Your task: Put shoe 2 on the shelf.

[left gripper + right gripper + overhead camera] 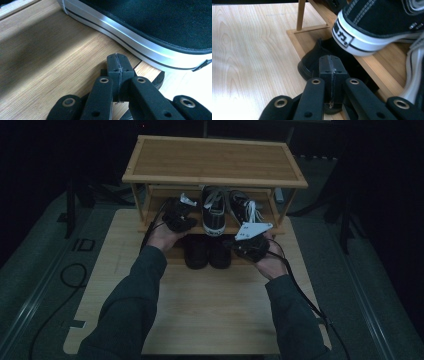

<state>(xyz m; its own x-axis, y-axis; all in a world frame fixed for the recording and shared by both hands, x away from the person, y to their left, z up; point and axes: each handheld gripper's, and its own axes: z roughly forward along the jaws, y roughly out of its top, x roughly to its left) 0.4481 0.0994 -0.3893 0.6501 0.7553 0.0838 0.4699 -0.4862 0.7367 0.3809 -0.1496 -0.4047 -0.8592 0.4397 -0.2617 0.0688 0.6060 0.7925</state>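
high view: a wooden shoe rack (pixel 215 160) stands at the far edge of the tabletop (pixel 200 305). a pair of black-and-white sneakers (pixel 214 212) sits on the middle shelf, heels toward the person, and a pair of black shoes (pixel 207 251) sits on the bottom shelf below them, toes poking out. judging from this, the shoes are already stowed and little is left beyond small alignment, if any; no loose shoe lies on the tabletop.

left hand-held gripper (pixel 179 215) is held at the left end of the middle shelf, just beside the left sneaker. left gripper view: jaws pressed together, nothing between them, tips just short of the sneaker's white sole (pixel 130 37) over the shelf board (pixel 50 62).

right hand-held gripper (pixel 250 242) is lower, in front of the rack, near the right black shoe. right gripper view: jaws likewise closed and empty, pointing at the black shoe (pixel 314 62) under the shelf edge, with a sneaker heel (pixel 362 37) overhanging above.

both forearms reach forward from the bottom, sleeves roughly symmetrical, palms turned inward toward the rack.
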